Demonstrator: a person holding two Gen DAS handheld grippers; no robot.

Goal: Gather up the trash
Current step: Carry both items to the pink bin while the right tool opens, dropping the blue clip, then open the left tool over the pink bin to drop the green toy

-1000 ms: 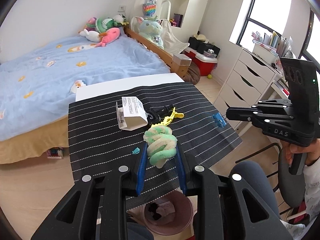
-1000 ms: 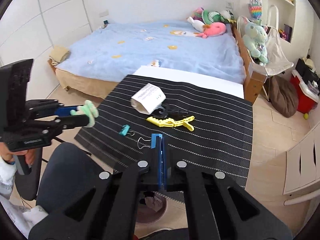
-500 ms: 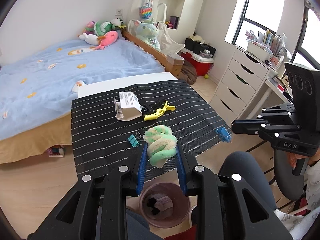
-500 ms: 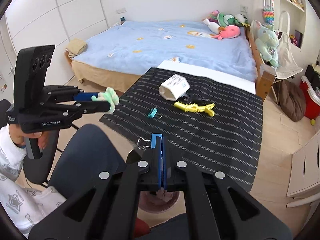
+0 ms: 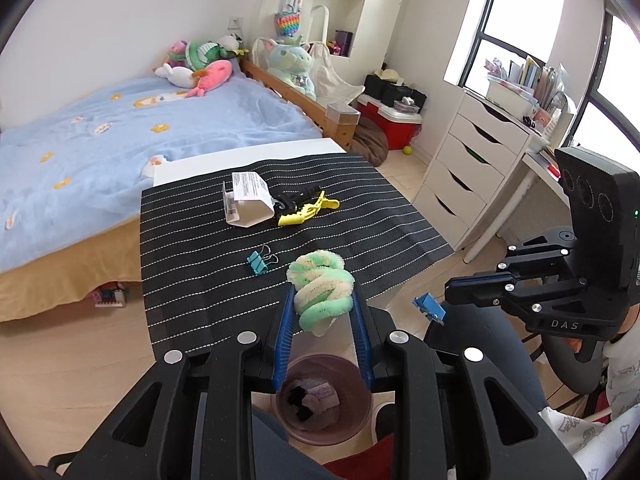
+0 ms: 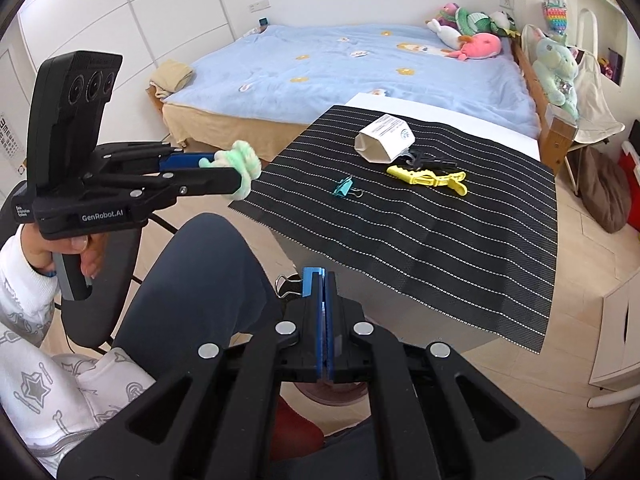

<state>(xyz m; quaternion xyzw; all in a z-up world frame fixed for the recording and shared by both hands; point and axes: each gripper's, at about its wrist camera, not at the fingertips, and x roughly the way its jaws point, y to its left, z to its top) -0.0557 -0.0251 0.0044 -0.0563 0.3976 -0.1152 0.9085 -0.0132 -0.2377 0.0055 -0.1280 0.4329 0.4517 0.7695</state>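
Observation:
My left gripper (image 5: pixel 323 308) is shut on a green and cream fuzzy twist (image 5: pixel 322 290), held above a pink trash bin (image 5: pixel 322 398) on the floor by the table's near edge. It also shows in the right wrist view (image 6: pixel 240 168). My right gripper (image 6: pixel 318 276) is shut on a blue binder clip (image 6: pixel 310 280), held off the table above the lap; the clip shows in the left wrist view (image 5: pixel 429 307). On the striped mat (image 5: pixel 208 256) lie a white paper carton (image 5: pixel 248 200), a yellow clip (image 5: pixel 306 212), a black clip (image 5: pixel 298 197) and a teal binder clip (image 5: pixel 258 263).
The bin holds some dark and pale scraps. A blue bed (image 5: pixel 100 136) stands behind the table, white drawers (image 5: pixel 472 168) to the right. The person's dark-trousered legs (image 6: pixel 192 280) and a chair sit beside the bin.
Both grippers have drawn back from the table toward the person, still holding their items. The left gripper now hangs over the trash bin; the right one is off the table's edge.

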